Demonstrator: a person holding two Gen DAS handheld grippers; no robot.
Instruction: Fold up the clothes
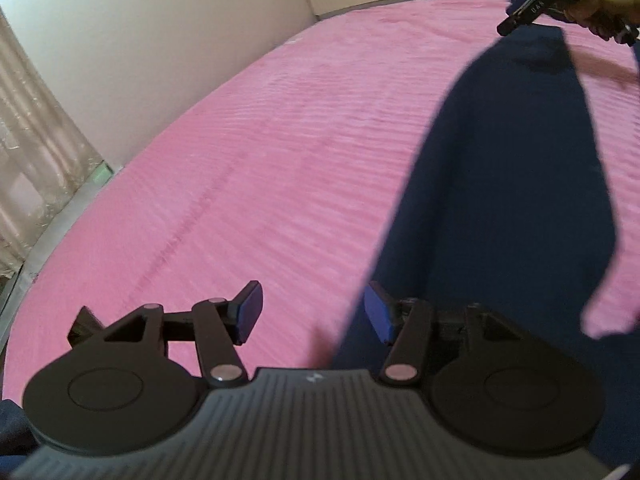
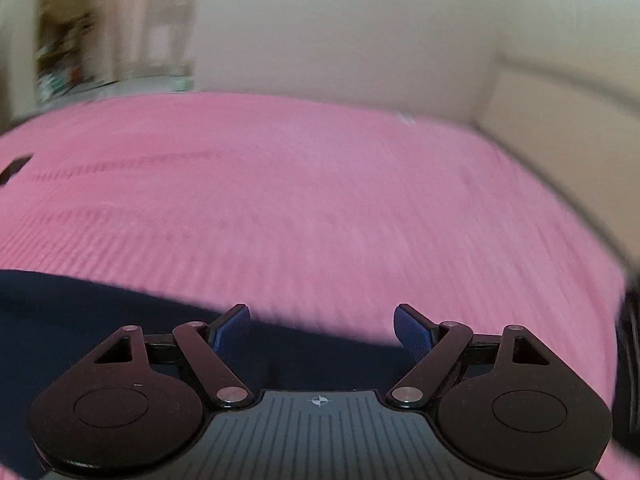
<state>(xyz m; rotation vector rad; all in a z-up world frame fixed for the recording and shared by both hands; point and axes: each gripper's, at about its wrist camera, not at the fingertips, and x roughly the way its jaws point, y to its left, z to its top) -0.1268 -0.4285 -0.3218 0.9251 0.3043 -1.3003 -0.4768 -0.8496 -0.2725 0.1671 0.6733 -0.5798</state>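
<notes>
Left wrist view. We hold the left gripper (image 1: 314,314) low over the pink bedspread (image 1: 248,152), its blue pads (image 1: 250,308) spread wide and holding nothing. The dark navy garment (image 1: 500,200) lies in a long strip along our right, its near edge just beside the right pad. At the far end a hand (image 1: 604,0) carries the right gripper (image 1: 532,8) above the garment's tip. Left of the cloth, the bedspread runs bare to the wall (image 1: 160,40) and curtain (image 1: 36,160).

Right wrist view, blurred. We see the right gripper (image 2: 322,330) with jaws parted, nothing between them. The garment (image 2: 100,320) lies below and left; bare bedspread (image 2: 320,200) reaches the wall (image 2: 340,32).
</notes>
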